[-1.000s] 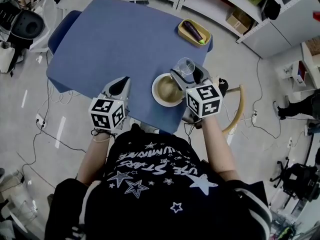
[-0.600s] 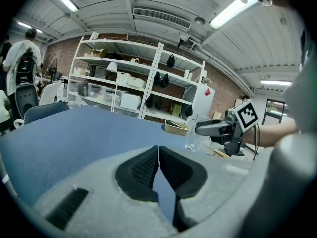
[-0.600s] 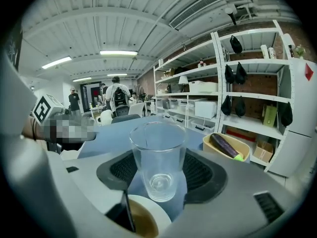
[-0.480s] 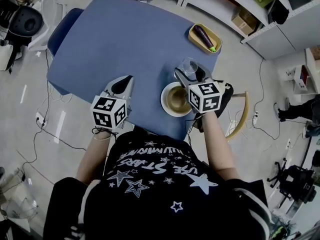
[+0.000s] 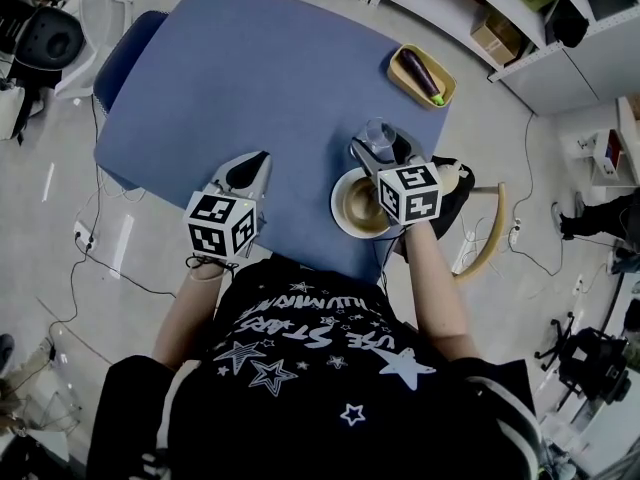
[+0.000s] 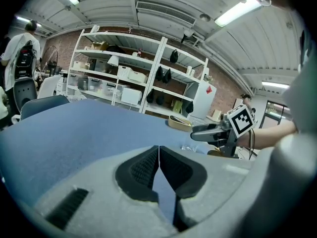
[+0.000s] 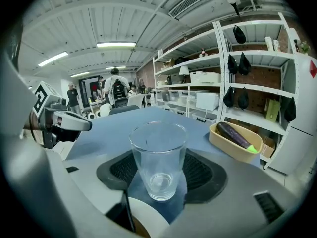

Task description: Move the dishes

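Jaws of the right gripper [image 7: 159,172] are standing wide apart and gripping a clear, empty glass [image 7: 158,148], with the black pads [image 7: 200,171] pressing on either side of its lower half. The glass is sitting upright, close to the right edge of the blue table [image 5: 250,78] and toward its near right corner. Whether its base is resting on the table or hanging just above it, I cannot tell. Just beside the glass, toward the near edge, a white-rimmed bowl [image 5: 350,206] with a tan inside is lying on the table, partly under the right gripper's marker cube [image 5: 408,193]. At the far right corner a yellow tray [image 5: 400,80] is holding a dark purple eggplant [image 5: 428,71], well apart from the glass. The left gripper [image 6: 158,155] is hovering over the near edge, left of the bowl, with its jaws closed together and nothing between them, and it is pointing out across the blue surface. The person [image 5: 320,368] is leaning over the near edge, one arm reaching to each gripper.
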`<move>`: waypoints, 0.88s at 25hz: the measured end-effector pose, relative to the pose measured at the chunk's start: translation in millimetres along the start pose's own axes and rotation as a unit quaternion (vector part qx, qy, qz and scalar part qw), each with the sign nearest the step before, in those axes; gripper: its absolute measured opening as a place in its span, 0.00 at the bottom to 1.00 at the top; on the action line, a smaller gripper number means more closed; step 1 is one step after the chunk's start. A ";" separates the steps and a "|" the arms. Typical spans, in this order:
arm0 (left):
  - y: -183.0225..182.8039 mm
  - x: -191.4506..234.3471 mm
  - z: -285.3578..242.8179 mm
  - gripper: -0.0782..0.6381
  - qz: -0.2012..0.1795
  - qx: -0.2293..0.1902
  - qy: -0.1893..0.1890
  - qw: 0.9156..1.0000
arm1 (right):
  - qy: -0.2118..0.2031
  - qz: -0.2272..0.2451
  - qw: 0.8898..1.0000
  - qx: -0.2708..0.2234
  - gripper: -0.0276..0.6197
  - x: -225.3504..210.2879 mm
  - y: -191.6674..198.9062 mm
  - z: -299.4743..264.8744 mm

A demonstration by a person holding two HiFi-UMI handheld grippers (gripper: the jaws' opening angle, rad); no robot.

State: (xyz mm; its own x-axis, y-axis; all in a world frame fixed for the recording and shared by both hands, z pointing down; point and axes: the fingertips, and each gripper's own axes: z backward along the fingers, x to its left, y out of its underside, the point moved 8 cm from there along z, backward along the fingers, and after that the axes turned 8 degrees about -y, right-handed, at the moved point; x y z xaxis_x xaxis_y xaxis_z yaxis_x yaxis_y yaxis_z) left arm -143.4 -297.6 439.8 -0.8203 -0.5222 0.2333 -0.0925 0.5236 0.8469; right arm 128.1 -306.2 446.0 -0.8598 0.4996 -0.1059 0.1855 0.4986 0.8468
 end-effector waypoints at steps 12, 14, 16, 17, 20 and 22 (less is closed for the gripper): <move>2.5 -7.7 -2.1 0.14 0.001 -0.002 0.007 1.000 | 0.007 0.011 1.000 -0.008 0.47 4.2 6.2 1.7; 2.8 -9.2 -1.2 0.14 0.000 -0.003 0.007 1.000 | 0.008 0.011 1.000 -0.006 0.48 5.4 6.6 0.6; 2.9 -10.6 -0.2 0.14 -0.002 -0.004 0.007 1.000 | 0.009 0.009 1.000 -0.004 0.48 5.9 7.1 0.4; 3.1 -11.7 0.6 0.14 -0.002 -0.005 0.007 1.000 | 0.010 0.009 1.000 -0.003 0.48 6.3 7.7 1.2; 3.7 -16.7 3.7 0.14 -0.006 -0.009 0.008 1.000 | 0.014 0.008 1.000 -0.004 0.48 7.7 11.0 8.4; 3.6 -20.7 6.5 0.14 -0.007 -0.011 0.010 1.000 | 0.016 0.003 1.000 -0.007 0.48 8.9 13.4 15.4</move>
State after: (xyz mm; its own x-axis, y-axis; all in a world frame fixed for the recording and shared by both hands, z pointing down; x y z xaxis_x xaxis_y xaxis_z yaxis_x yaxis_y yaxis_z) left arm -130.4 -280.6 434.9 -0.8074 -0.5433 0.2300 -0.0921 0.5011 0.8605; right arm 130.2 -284.2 448.4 -0.8736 0.4791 -0.0851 0.1835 0.4863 0.8543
